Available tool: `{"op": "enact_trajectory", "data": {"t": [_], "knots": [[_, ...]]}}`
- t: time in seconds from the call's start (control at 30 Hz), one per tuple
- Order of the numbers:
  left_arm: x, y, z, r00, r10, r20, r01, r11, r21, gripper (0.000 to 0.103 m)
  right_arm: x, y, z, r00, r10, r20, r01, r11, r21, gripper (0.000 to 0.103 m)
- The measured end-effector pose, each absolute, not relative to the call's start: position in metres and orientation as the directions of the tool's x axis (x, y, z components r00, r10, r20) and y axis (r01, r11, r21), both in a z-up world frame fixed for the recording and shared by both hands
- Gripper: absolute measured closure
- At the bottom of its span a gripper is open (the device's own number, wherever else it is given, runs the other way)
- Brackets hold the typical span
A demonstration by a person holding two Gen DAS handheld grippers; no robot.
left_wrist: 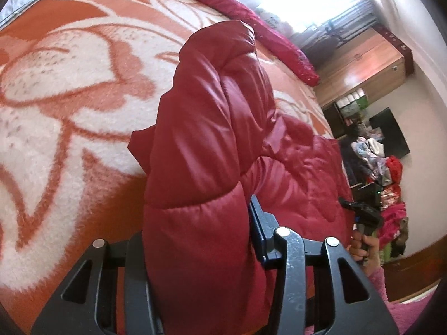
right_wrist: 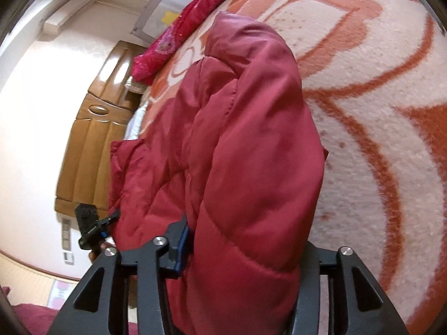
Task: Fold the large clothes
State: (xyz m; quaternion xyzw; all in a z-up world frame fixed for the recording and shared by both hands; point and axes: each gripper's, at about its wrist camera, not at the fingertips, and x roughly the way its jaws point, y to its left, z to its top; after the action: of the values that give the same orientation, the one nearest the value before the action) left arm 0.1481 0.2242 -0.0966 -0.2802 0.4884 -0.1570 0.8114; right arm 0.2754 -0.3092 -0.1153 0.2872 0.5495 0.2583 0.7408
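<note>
**Both grippers clamped on a red padded jacket over the bed**

Bunched red padded jacket (left_wrist: 212,145) fills the near field of both wrist views, its quilted bulk rising from 6 o'clock toward 12 o'clock. It hangs above and partly rests on the orange-and-white floral blanket (left_wrist: 69,106), which covers the bed and spreads to 9 o'clock in the left view and to 3 o'clock in the right view. A crimson sequinned cloth (left_wrist: 251,19) lies along the blanket's far edge, near 1 o'clock in the left view. Wooden furniture (right_wrist: 92,128) stands against the wall at 9 o'clock in the right view.

Left gripper (left_wrist: 195,251) is clenched on a thick fold of the jacket, padding bulging between its black fingers. Right gripper (right_wrist: 240,254) likewise grasps a fold of the jacket, the cloth squeezed between its fingers. Each camera catches the other gripper small at the jacket's far side: at 4 o'clock in the left view, at 8 o'clock in the right.
</note>
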Motion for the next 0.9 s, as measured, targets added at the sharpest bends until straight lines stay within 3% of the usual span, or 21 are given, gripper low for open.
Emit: {"op": "enact_trajectory", "data": {"t": [0.2, 0.4, 0.57, 0.9], "knots": [[0.147, 0.214, -0.105, 0.484, -0.458, -0.745, -0.033, 0.842, -0.539, 0.05, 0.269, -0.307, -0.126, 0.295, 0.664, -0.686, -0.05, 0.728, 0.683, 0.041], [0.14, 0.209, -0.101, 0.524, -0.337, -0.782, -0.1, 0.888, -0.449, 0.024, 0.26, -0.31, -0.128, 0.327, 0.639, -0.696, -0.031, 0.744, 0.668, 0.033], [0.13, 0.2, -0.085, 0.562, -0.212, -0.8, -0.128, 0.932, -0.338, 0.023, 0.252, -0.306, -0.122, 0.352, 0.567, -0.744, -0.024, 0.8, 0.599, 0.021], [0.113, 0.19, -0.061, 0.605, -0.09, -0.791, -0.155, 0.961, -0.228, 0.024, 0.238, -0.293, -0.098, 0.456, 0.39, -0.8, -0.005, 0.9, 0.435, 0.014]]}}
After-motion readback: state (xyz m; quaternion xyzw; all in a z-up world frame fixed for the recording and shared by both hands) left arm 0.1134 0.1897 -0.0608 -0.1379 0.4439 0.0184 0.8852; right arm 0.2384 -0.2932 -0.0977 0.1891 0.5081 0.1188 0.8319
